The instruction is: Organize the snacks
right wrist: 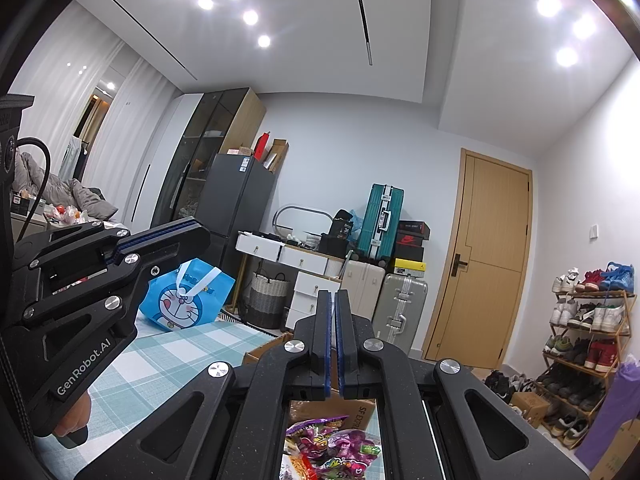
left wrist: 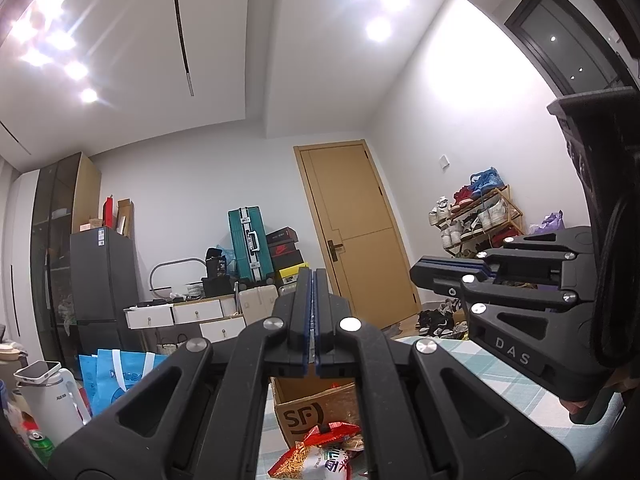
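Observation:
Both grippers hang above a table with a teal checked cloth (right wrist: 180,356). My left gripper (left wrist: 314,274) is shut, its blue pads pressed together with nothing between them. Below it lie red and white snack packets (left wrist: 320,456) in front of an open cardboard box (left wrist: 312,404). My right gripper (right wrist: 334,294) is shut too and holds nothing. Purple snack packets (right wrist: 336,444) lie under it, next to the cardboard box (right wrist: 360,412). Each gripper shows side-on in the other's view: the right gripper (left wrist: 418,274) and the left gripper (right wrist: 202,236). The linkages hide most of the snack pile.
A blue cartoon tote bag (right wrist: 184,300) stands at the table's far left. A white jug with a phone on top (left wrist: 52,400) and a green can (left wrist: 40,444) sit at the left edge. Beyond are a fridge (right wrist: 240,200), suitcases (right wrist: 380,220), a door (right wrist: 492,260) and a shoe rack (right wrist: 584,340).

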`<state>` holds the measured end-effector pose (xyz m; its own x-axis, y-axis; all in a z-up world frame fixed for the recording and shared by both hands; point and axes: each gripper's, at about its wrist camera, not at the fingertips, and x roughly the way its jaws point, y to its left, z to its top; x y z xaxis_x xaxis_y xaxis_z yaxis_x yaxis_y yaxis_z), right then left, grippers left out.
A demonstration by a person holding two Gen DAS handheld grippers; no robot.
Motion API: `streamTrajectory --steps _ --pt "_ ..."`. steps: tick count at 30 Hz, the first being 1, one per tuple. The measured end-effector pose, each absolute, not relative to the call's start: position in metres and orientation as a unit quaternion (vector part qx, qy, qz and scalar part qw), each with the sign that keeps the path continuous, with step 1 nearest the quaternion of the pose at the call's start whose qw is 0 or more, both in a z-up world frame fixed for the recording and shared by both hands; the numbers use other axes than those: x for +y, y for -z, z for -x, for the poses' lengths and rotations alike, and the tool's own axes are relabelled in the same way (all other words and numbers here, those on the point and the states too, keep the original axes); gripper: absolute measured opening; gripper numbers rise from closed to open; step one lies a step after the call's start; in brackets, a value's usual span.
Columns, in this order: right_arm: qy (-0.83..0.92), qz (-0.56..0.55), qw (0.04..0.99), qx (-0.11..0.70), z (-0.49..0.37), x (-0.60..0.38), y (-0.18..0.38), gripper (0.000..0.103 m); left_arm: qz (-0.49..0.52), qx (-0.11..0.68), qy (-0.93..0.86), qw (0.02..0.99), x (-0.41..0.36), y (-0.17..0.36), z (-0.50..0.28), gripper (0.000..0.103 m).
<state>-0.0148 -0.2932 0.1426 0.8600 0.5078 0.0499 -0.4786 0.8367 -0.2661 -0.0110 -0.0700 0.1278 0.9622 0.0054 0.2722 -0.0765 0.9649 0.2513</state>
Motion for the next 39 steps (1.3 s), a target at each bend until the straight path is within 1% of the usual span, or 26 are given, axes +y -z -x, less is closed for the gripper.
streamTrajectory --steps 11,20,39 --pt "-0.257 0.126 0.957 -0.057 0.014 -0.292 -0.142 0.001 -0.118 -0.122 -0.03 0.985 -0.061 -0.127 0.005 0.0" --pt "-0.215 0.153 0.959 -0.102 0.028 -0.293 -0.139 0.001 -0.094 -0.102 -0.037 0.99 -0.048 -0.125 -0.006 0.0" --pt "-0.219 0.144 0.96 -0.103 0.027 -0.297 -0.15 0.0 -0.087 -0.095 -0.036 0.991 -0.042 -0.124 -0.014 0.0"
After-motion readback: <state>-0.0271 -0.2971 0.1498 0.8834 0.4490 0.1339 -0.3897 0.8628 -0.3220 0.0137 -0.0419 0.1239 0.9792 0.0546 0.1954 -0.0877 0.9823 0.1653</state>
